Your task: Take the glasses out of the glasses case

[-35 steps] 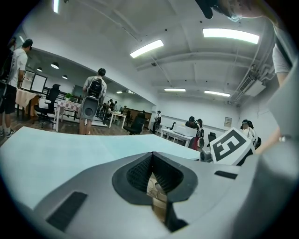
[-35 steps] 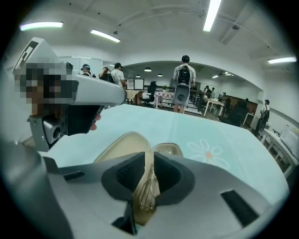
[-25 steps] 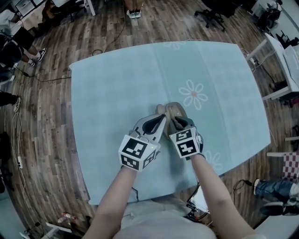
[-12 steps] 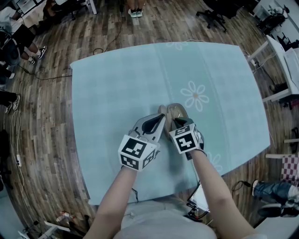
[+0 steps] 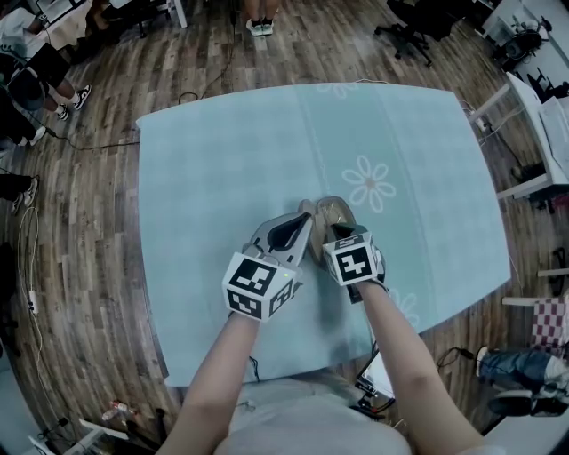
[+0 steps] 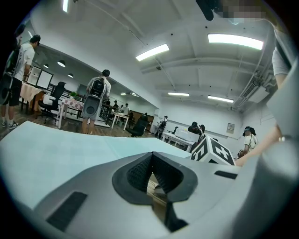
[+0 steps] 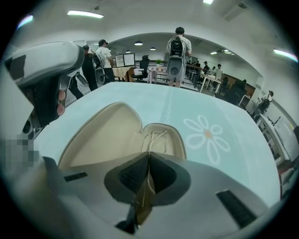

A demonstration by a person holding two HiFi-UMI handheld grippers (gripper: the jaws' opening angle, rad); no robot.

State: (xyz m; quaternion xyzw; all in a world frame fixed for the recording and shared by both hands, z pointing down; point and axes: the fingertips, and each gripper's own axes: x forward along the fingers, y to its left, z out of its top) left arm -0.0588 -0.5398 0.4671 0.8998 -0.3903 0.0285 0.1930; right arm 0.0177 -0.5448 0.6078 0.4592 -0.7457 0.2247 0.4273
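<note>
A beige glasses case [image 5: 333, 211] lies open in the middle of the pale blue table [image 5: 213, 160]. In the right gripper view its lid [image 7: 100, 135] stands open to the left and its tray [image 7: 175, 140] lies ahead. Thin wire-framed glasses [image 7: 154, 137] rise out of the tray, and my right gripper [image 7: 148, 158] is shut on their frame. My left gripper [image 6: 152, 163] is shut, with a beige piece of the case showing between its pads. From the head view, the left gripper [image 5: 298, 227] sits at the case's left side and the right gripper [image 5: 336, 233] at its near end.
A white daisy print [image 5: 369, 182] lies on the cloth just right of the case. Wooden floor surrounds the table, with cables, office chairs [image 5: 404, 22] and desks. People stand beyond the far edge [image 7: 176, 53]. The table's near edge is close to my body.
Almost nothing differs: both grippers keep their hold at the case, and only the right one has shifted slightly.
</note>
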